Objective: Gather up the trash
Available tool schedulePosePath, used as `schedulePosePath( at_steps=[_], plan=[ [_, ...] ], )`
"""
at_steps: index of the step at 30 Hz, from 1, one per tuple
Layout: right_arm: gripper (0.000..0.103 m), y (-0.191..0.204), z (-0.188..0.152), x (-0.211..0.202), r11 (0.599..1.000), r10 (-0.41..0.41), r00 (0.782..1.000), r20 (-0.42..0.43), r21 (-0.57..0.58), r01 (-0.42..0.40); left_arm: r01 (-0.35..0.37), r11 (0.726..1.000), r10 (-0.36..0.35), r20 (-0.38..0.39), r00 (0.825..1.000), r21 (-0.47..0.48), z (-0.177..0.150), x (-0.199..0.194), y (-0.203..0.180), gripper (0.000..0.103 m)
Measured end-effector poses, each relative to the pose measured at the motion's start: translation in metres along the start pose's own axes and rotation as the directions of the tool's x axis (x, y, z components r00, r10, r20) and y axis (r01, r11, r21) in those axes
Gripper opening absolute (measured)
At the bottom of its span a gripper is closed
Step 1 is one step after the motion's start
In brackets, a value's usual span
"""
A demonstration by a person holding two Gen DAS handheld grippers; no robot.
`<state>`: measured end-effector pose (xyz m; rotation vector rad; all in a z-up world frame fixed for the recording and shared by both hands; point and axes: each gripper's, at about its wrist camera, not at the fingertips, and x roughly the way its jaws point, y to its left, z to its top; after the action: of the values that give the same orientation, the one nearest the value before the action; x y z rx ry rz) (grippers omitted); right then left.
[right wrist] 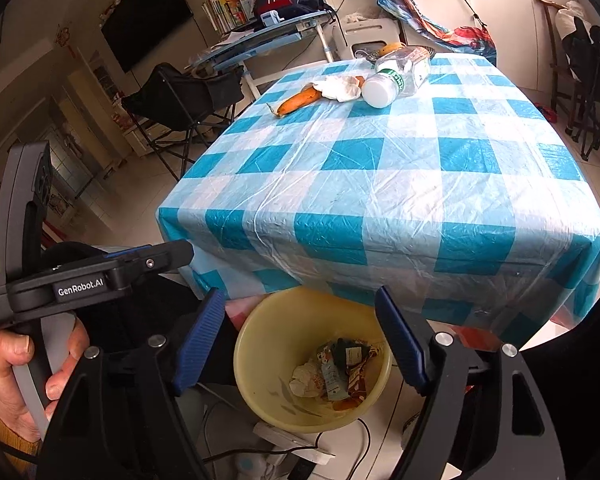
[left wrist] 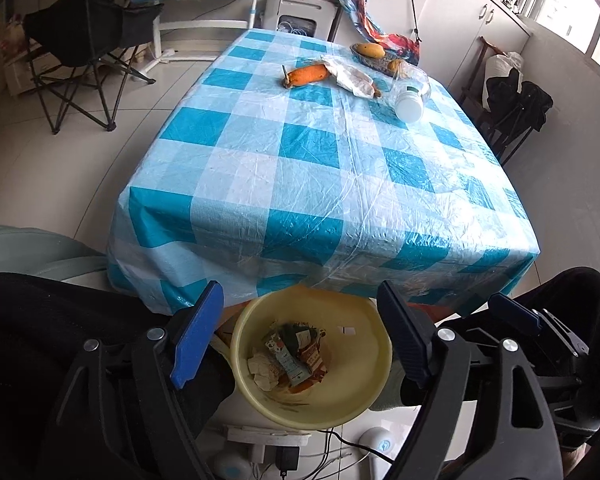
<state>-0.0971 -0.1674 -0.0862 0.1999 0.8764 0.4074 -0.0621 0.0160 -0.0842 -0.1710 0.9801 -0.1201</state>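
Nearest the cameras, both tools hang over a yellow bin (left wrist: 312,404) that stands on the floor just below the near edge of the table (left wrist: 324,184). The left gripper (left wrist: 300,340) has its blue-padded jaws spread wide with nothing between them; in its view the bin sits at six o'clock. The right gripper (right wrist: 304,344) is likewise wide and empty, its pads framing the same bin (right wrist: 260,360). At the bottom of the bin lies a heap of trash (left wrist: 292,360): crumpled paper and printed wrappers (right wrist: 340,368).

In the right wrist view, a hand (right wrist: 16,376) at eight o'clock grips the handle of the left tool.

The table wears a blue-and-white checked cloth under clear plastic, bare across its near half. Far across it, at about one o'clock in the left view, lie an orange peel (left wrist: 306,75), a crumpled white wrapper (left wrist: 350,76) touching it, and a clear bottle (left wrist: 410,96) on its side with a white cap. Behind them rests a small dish with a mango (left wrist: 369,50).
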Motion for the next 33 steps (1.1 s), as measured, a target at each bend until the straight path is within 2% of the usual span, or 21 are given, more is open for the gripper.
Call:
schedulePosePath(
  at_steps=[13, 33],
  plan=[
    [0.080, 0.000, -0.002, 0.003, 1.000, -0.023, 1.000, -0.009, -0.009, 0.023, -0.054, 0.998, 0.056, 0.098, 0.994, -0.026, 0.005, -0.013, 0.006, 0.084],
    [0.081, 0.002, -0.003, 0.005, 0.999, -0.033, 0.999, -0.015, -0.016, 0.032, -0.088, 0.996, 0.088, 0.124, 0.988, -0.005, 0.005, -0.014, 0.001, 0.089]
  ],
)
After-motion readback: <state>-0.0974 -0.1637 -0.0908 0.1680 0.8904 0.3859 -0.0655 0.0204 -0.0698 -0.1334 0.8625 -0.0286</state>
